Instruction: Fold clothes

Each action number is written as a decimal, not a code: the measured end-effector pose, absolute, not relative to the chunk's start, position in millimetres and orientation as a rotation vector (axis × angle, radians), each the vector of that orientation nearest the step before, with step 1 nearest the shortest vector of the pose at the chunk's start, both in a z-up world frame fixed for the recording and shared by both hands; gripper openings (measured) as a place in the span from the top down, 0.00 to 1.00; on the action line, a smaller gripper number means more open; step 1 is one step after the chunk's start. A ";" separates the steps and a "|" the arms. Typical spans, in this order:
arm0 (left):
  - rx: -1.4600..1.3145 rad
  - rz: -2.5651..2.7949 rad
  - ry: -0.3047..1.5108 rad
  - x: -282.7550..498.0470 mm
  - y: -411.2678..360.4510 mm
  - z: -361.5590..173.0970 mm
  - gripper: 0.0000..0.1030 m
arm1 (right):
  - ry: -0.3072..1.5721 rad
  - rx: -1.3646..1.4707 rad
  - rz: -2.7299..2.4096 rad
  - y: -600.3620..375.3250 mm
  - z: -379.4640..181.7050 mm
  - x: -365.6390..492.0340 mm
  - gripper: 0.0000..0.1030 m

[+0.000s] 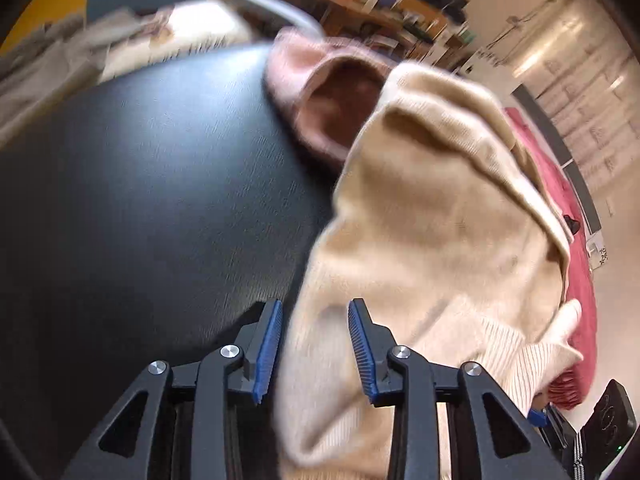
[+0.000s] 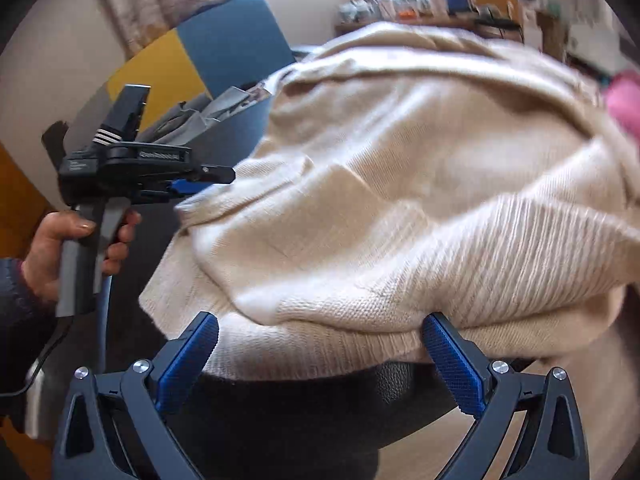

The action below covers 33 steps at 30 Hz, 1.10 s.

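Cream knit sweater [image 1: 440, 216], one piece, heaped in loose folds on the black worktop [image 1: 140, 184]; ribbed hem and cuff edges show at its near side.

Left tongs [image 1: 316, 344]: released, jaws partly apart. A fold of the sweater lies between the blue pads [image 1: 268, 348], but neither pad presses on it. The bulk of the garment runs ahead and to the right of these tongs; bare worktop lies ahead and to their left. View heavily blurred.

Right tongs [image 2: 320, 360]: released, jaws spread wide. The ribbed hem [image 2: 340, 348] spans the gap between the two fingertips and appears to touch the right pad; no clamping is visible. The sweater fills the space directly ahead of these tongs.

Person's hand [image 2: 76, 248]: grips the handle of the left tongs, seen to the left of the right tongs, with those fingers at the sweater's left edge.

Other cloth: pink garment [image 1: 320, 92] beyond the sweater; red cloth [image 1: 568, 208] at its far right side.

Key relation, judged: the hem's long axis runs crosswise to the right tongs, which sit square to it; the left tongs are at one end. Both are near enough to close on an edge; neither has one yet.
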State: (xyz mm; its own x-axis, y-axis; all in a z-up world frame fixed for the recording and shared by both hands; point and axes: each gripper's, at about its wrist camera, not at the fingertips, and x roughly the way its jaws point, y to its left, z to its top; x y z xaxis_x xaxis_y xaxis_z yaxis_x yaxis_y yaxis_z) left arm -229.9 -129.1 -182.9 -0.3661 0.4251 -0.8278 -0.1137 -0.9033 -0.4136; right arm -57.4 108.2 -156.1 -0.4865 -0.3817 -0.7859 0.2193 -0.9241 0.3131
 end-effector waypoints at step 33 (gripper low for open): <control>-1.337 2.365 -0.346 -102.8 -68.2 -188.2 0.91 | 0.408 1.210 -2.810 167.9 -81.9 -298.5 0.37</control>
State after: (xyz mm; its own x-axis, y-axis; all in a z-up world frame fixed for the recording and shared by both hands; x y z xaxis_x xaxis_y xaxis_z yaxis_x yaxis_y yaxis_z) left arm -102.8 -68.2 -188.2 -0.4623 0.4566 -0.7601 -0.2198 -0.8895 -0.4006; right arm -298.5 167.9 -81.9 -0.6911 0.0533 -0.7208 0.1539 -0.9636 -0.2188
